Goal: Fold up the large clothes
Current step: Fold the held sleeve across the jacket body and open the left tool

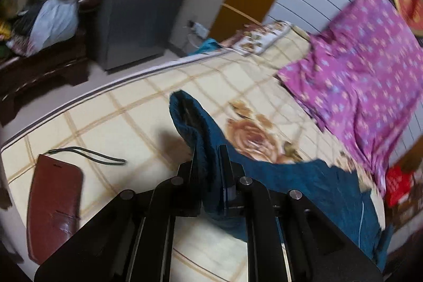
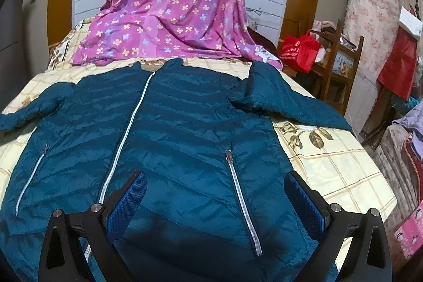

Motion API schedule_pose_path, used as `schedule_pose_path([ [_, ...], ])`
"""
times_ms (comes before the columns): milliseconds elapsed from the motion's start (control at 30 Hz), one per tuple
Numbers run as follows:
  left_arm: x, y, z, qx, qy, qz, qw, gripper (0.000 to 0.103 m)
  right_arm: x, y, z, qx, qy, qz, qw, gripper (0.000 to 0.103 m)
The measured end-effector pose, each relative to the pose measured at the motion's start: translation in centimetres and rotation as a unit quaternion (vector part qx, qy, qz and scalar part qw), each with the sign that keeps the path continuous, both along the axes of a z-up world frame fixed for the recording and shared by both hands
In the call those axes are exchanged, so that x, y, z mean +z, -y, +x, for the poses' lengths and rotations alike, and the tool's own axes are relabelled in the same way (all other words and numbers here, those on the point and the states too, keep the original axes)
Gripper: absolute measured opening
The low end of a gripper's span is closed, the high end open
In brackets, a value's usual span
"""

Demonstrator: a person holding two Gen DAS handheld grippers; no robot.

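A teal quilted jacket (image 2: 185, 128) with silver zips lies front up, spread across the cream checked bed sheet (image 2: 333, 165). In the right wrist view my right gripper (image 2: 215, 181) hovers over the jacket's lower hem, its blue pads wide apart with nothing between them. In the left wrist view my left gripper (image 1: 210, 160) is shut on the jacket's sleeve (image 1: 190, 112). The cuff stands up past the fingertips, lifted off the bed sheet (image 1: 119, 123), and the rest of the jacket (image 1: 317, 184) trails off to the right.
A brown phone case (image 1: 55, 202) with a strap lies on the bed at the left. A purple flowered sheet (image 2: 171, 4) covers the bed's far end. Off the bed stand a grey cabinet (image 1: 142, 4), a red bag (image 2: 298, 49) and a wooden chair (image 2: 341, 62).
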State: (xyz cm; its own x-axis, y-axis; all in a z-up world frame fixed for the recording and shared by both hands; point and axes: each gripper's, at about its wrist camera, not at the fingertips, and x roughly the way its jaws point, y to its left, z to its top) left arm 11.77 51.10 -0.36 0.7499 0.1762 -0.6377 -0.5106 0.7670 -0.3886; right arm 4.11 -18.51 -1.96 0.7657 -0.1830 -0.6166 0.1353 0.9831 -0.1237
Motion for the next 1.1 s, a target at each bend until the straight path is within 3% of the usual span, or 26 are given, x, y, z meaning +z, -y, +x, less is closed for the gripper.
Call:
schedule_pose_path([
  [133,1.0,3.0,0.5,-0.022,0.001,0.011,0.9997,0.007,-0.1,0.2,-0.3,0.018,-0.01,-0.011,1.0,0.103],
  [267,2.6,6.8,1.0,-0.062,0.032,0.0,0.9975,0.006,-0.3,1.1,-0.4,0.032,-0.007,0.037,0.999,0.103],
  [400,5.0,12.8,2.5,-0.131,0.079,-0.018,0.9881,0.006,-1.7,2.3,0.8,0.008,-0.027,0.005,1.0,0.103],
  [533,6.6,19.9,6.0,-0.187,0.088,-0.012,0.9783,0.006,-1.5,5.3,0.4,-0.03,-0.024,0.049,0.998,0.103],
  [767,6.9,34.6,13.8,-0.288,0.078,-0.021,0.9543,0.006,-1.3,7.5,-0.7,-0.035,-0.029,0.058,0.997,0.103],
  [967,5.6,46.8,19.0,-0.367,0.072,-0.026,0.9269,0.006,-2.2,8.3,-0.9,-0.016,-0.055,0.044,0.997,0.103],
  [1100,3.9,53.5,21.0,-0.421,0.065,-0.043,0.9038,0.006,-3.2,10.0,-0.5,-0.022,-0.076,0.076,0.994,0.103],
])
